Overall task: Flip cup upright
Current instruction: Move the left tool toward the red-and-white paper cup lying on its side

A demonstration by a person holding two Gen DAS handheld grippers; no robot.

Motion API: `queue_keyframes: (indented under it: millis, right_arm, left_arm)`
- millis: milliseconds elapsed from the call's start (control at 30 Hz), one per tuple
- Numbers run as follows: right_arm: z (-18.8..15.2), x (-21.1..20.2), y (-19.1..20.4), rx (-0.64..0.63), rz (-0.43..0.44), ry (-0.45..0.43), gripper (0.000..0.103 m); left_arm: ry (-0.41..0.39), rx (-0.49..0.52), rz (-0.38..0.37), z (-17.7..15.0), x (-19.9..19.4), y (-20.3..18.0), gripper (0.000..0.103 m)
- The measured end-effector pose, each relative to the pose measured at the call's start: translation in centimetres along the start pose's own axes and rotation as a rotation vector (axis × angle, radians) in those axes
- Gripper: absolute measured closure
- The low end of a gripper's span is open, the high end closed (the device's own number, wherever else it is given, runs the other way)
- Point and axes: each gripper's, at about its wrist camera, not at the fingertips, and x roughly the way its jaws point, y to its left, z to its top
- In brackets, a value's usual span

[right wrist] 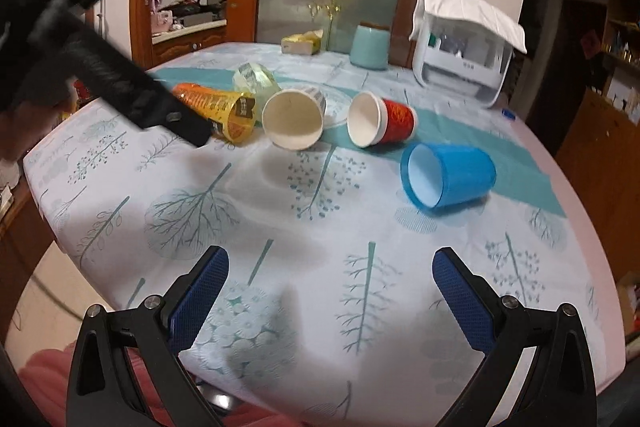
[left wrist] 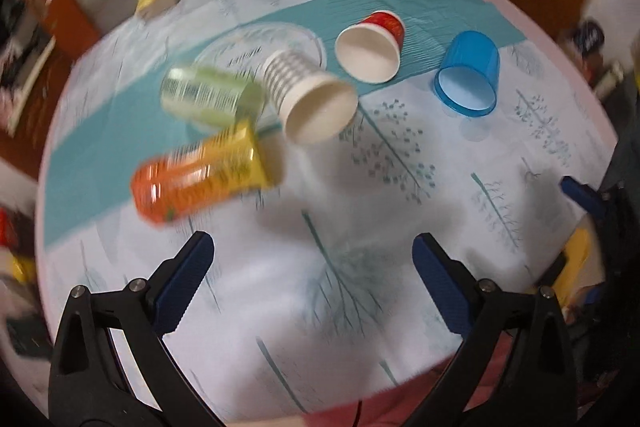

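Several cups lie on their sides on the table: an orange-yellow cup point(left wrist: 200, 177) point(right wrist: 218, 107), a pale green cup point(left wrist: 210, 99) point(right wrist: 254, 77), a grey-striped paper cup point(left wrist: 310, 95) point(right wrist: 294, 119), a red paper cup point(left wrist: 370, 47) point(right wrist: 380, 121) and a blue plastic cup point(left wrist: 468, 73) point(right wrist: 448, 179). My left gripper point(left wrist: 314, 253) is open and empty above the cloth, nearest the orange-yellow cup. It also shows in the right wrist view point(right wrist: 120, 79), over the orange cup. My right gripper point(right wrist: 330, 269) is open and empty, short of the blue cup.
A tree-print tablecloth point(right wrist: 280, 267) with a teal runner point(left wrist: 400, 3) covers the table. A clear glass plate point(left wrist: 260, 47) lies behind the striped cup. A teal canister point(right wrist: 370, 47), a white appliance point(right wrist: 464, 67) and a yellow box point(right wrist: 302, 41) stand at the far edge.
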Motion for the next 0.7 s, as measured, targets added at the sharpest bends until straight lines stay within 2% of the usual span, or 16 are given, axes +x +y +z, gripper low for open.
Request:
queue_keyframes:
  millis: [100,200,333,700]
  right_arm:
    - [0.1,-0.1,-0.9,-0.008,0.006,-0.032,0.000]
    - [0.3,-0.2,-1.8,-0.032,-0.008,-0.064,0.000]
    - [0.6,0.5,-3.5,-0.056,-0.045,-0.062,0.000]
    - [0.7,4.0,-9.5,0.000,-0.068,-0.015,0.000]
  left_arm:
    - [0.001,0.061,0.001,3.3,1.4,-0.8,0.004]
    - [-0.021,0.101,-0.072,6.3,2.7,-1.3,0.004]
    - [-0.050,0.124,-0.117,9.9,4.5,-2.0,0.004]
    - [-0.152,0.183,-0.092,15.7,9.4,-4.6,0.004]
